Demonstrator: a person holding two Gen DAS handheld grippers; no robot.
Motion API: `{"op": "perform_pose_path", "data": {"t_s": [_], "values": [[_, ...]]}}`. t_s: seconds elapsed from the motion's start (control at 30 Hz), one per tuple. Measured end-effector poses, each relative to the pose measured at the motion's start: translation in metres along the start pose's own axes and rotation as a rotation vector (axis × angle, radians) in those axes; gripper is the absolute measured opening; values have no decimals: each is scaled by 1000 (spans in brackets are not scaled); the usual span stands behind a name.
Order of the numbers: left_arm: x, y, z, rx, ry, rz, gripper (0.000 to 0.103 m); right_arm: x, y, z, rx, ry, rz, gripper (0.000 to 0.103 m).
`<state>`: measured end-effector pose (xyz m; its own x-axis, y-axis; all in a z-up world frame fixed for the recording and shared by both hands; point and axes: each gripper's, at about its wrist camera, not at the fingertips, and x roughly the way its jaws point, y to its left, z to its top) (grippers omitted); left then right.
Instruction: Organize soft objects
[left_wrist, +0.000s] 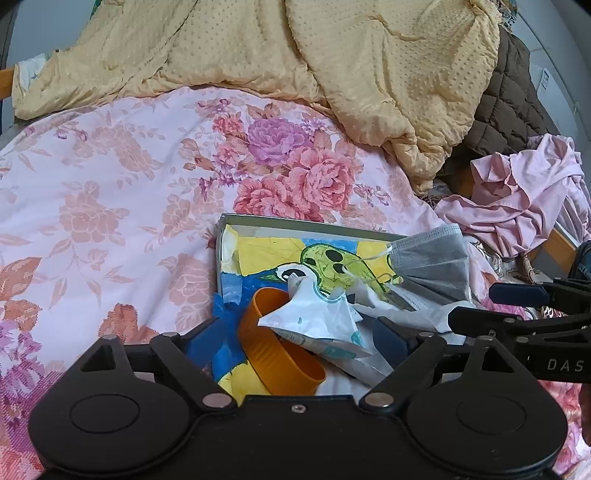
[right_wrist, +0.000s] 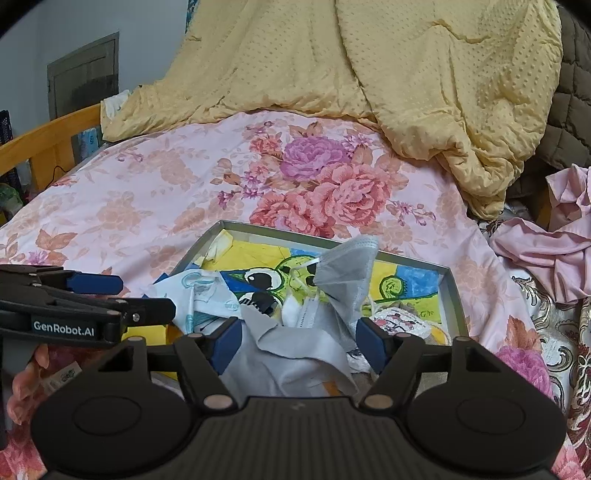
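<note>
Bed with a pink floral sheet (left_wrist: 110, 177), yellow dotted blanket (left_wrist: 258, 48) heaped at the far end, brown quilted cover (left_wrist: 513, 107) and a crumpled pink garment (left_wrist: 524, 199) off to the right. Wooden bed rail (right_wrist: 55, 136) on the left in the right wrist view.

Shallow grey tray (right_wrist: 452, 295) sits on the sheet, lined with a yellow/blue/green cartoon painting (left_wrist: 280, 251). Contents:
- grey face mask (left_wrist: 432, 262), propped up against the tray's far-right part, white ear loops showing
- white plastic wrapper with teal print (left_wrist: 314, 317), crumpled, mid-tray
- orange cup (left_wrist: 280, 354), on its side, mouth toward the wrapper
- grey-white cloth (right_wrist: 295, 354) bunched at the near edge
- small white item with a pink-red cartoon print (right_wrist: 399, 321), near-right corner; can't tell what it is

Readable text: "GenRobot.AI" on the left gripper body in the right wrist view; "DAS" on the right gripper body in the left wrist view.

Left gripper (left_wrist: 306, 332): jaws wide apart, cup and wrapper lie between them, pads not pressing on either. Right gripper (right_wrist: 299, 339): jaws apart, cloth between the blue pads, no clamping visible.
</note>
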<state>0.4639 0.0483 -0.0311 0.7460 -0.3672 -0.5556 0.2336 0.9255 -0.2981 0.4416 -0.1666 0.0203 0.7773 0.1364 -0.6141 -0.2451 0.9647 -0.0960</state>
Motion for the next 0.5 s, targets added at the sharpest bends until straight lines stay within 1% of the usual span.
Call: {"op": "perform_pose_path", "data": {"t_s": [0.1, 0.13, 0.2, 0.33, 0.43, 0.5], "values": [[-4, -1, 0, 14, -7, 7, 90, -3, 0, 0, 4, -6, -4, 79], [-5, -2, 0, 16, -11, 10, 93, -3, 0, 0, 5, -8, -6, 80], [-7, -2, 0, 19, -25, 20, 96, -5, 0, -1, 12, -14, -13, 87], [-11, -1, 0, 22, -35, 32, 97, -10, -3, -1, 28, -14, -25, 88], [-15, -3, -1, 25, -40, 45, 98, -17, -6, -2, 47, -17, -35, 91], [-18, -4, -3, 27, -47, 52, 102, -23, -8, -3, 62, -19, -38, 97]]}}
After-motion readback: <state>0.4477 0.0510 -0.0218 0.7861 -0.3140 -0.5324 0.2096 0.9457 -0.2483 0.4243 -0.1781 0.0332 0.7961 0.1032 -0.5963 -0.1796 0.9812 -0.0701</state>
